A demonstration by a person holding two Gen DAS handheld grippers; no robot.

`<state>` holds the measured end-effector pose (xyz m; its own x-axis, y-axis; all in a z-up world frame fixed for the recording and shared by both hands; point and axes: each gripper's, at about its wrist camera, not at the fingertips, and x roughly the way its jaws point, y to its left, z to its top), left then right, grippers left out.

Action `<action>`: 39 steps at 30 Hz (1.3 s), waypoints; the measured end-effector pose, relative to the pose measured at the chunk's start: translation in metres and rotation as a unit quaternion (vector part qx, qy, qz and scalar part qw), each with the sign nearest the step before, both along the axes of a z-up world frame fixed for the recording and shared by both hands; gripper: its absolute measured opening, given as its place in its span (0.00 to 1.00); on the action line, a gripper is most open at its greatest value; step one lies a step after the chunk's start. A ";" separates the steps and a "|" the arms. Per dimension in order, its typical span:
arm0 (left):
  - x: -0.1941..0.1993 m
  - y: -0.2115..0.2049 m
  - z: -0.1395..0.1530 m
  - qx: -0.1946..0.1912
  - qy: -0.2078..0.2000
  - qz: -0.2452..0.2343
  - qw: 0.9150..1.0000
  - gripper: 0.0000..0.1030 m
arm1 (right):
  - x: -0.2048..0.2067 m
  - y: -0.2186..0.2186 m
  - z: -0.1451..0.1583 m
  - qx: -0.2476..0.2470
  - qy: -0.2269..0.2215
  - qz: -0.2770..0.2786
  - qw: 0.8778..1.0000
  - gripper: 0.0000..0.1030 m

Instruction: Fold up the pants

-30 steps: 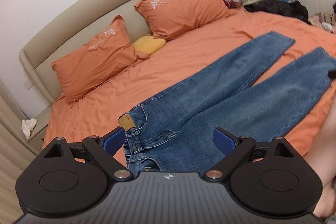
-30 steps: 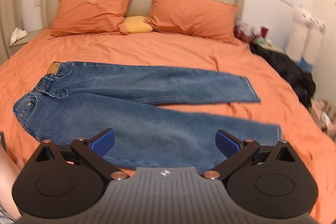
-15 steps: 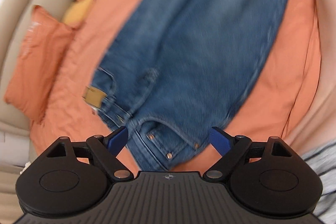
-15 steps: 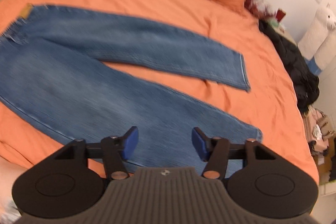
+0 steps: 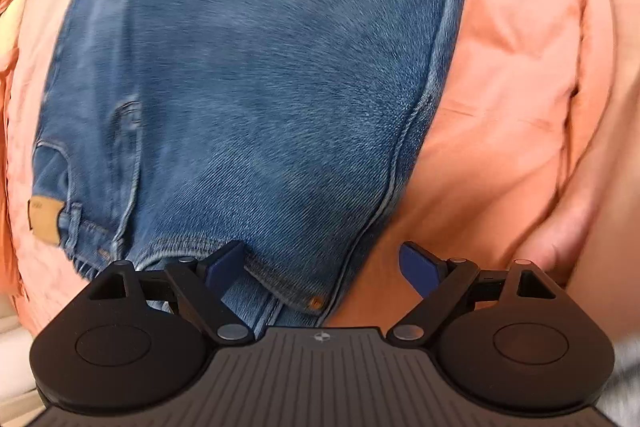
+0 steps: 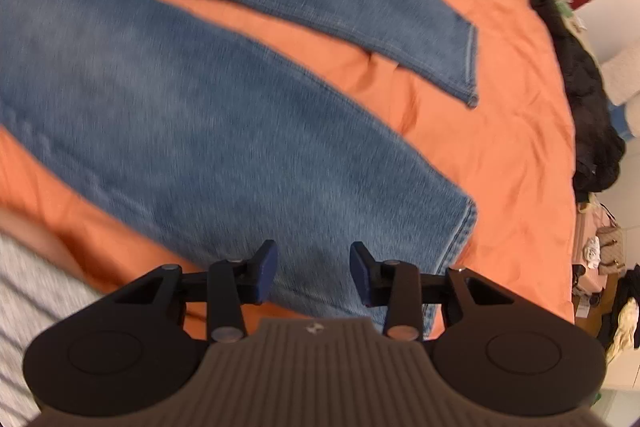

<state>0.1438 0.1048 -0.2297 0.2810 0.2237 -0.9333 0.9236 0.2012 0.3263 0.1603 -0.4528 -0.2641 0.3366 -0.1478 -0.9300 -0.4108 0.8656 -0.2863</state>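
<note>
Left wrist view: we find the jeans (image 5: 248, 75) spread flat on the orange bedsheet (image 5: 520, 87), waist end nearest the camera. The left gripper (image 5: 322, 267) stands wide apart, holding nothing. Its left blue pad sits over the waistband by the front pocket; its right pad sits over bare sheet just past the outer side seam of the jeans. A copper rivet (image 5: 316, 302) shows at the pocket corner between the pads. A tan leather patch (image 5: 45, 223) lies on the waistband at the far left of the jeans. We cannot tell whether either pad touches the cloth.

Right wrist view: we see both legs of the jeans (image 6: 200, 115) running away from the waist, parted by a wedge of orange bedsheet (image 6: 500, 147). The right gripper (image 6: 313, 273) is partly parted with a narrow gap, grasping nothing, and hangs over the near leg close to its hem (image 6: 466, 227). The far leg's hem (image 6: 472, 67) lies beyond it. A dark heap of clothing (image 6: 588, 107) rests at the sheet's right edge, well apart from the jeans. The image is motion-blurred.
</note>
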 end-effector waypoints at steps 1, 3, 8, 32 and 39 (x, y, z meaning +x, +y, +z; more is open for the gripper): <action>-0.002 -0.001 -0.005 0.007 -0.005 -0.004 1.000 1.00 | -0.003 -0.002 -0.005 -0.008 0.009 0.013 1.000 0.35; -0.007 -0.002 -0.011 0.019 -0.023 -0.016 0.999 1.00 | -0.009 -0.004 -0.016 -0.024 0.028 0.045 0.998 0.35; -0.009 -0.003 -0.006 0.032 -0.051 0.001 0.998 1.00 | -0.022 0.005 -0.044 -0.050 0.049 0.112 0.991 0.46; -0.023 -0.016 0.122 -0.104 -0.295 0.127 0.941 0.22 | -0.044 0.016 0.048 -0.119 -0.218 0.077 0.965 0.00; 0.033 -0.024 0.159 -0.143 -0.304 0.185 0.924 0.22 | 0.026 0.021 0.087 -0.189 -0.275 0.029 0.942 0.00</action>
